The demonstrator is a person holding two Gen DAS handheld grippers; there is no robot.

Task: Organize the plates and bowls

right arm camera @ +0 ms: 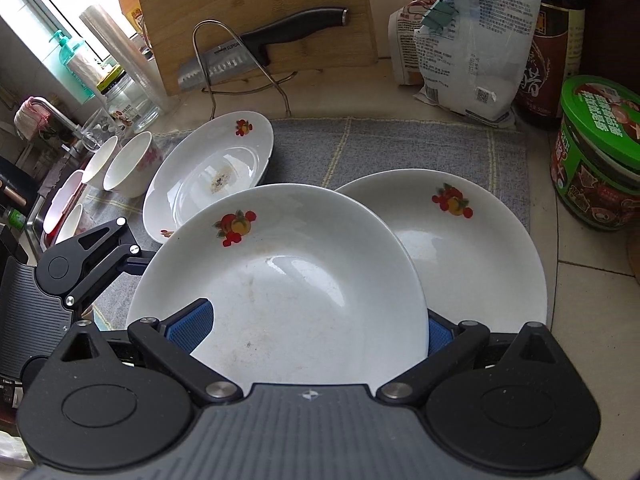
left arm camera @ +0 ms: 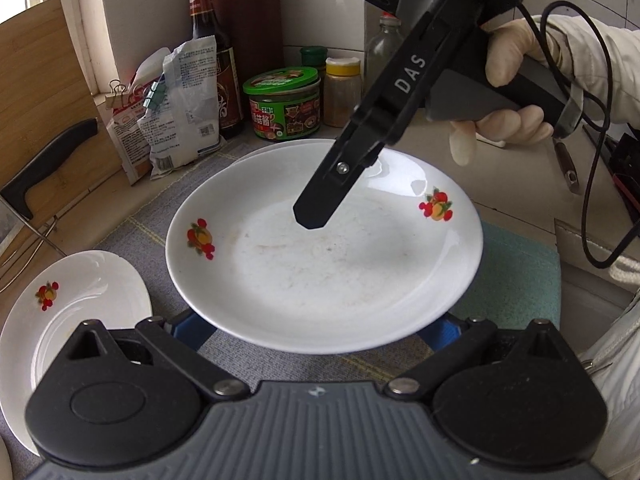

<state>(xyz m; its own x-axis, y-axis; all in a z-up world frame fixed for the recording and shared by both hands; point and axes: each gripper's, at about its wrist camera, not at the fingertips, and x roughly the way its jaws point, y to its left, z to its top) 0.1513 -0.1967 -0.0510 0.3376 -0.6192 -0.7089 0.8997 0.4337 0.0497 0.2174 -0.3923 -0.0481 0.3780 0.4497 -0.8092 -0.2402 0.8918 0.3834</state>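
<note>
A white plate with fruit prints [left arm camera: 320,272] hangs above a second like plate [left arm camera: 256,154] on the grey mat. It also shows in the right wrist view [right arm camera: 288,276], partly over the second plate [right arm camera: 480,248]. My right gripper [right arm camera: 316,332] is shut on its rim, one blue pad [right arm camera: 190,326] on its upper face, the other pad [right arm camera: 438,336] behind its edge; its finger [left arm camera: 316,206] shows above the plate. My left gripper [left arm camera: 316,334] has its blue pads wide apart under the plate's near edge. A third, stained plate [right arm camera: 212,176] lies to the left, with small bowls [right arm camera: 130,166] beyond it.
A grey mat [right arm camera: 400,148] covers the counter. Behind it stand a green-lidded jar [right arm camera: 600,152], a sauce bottle [left arm camera: 212,52], food bags [right arm camera: 468,40], and a cutting board with a knife [right arm camera: 248,52] on a wire stand. Glass jars [right arm camera: 128,96] and a sink are at far left.
</note>
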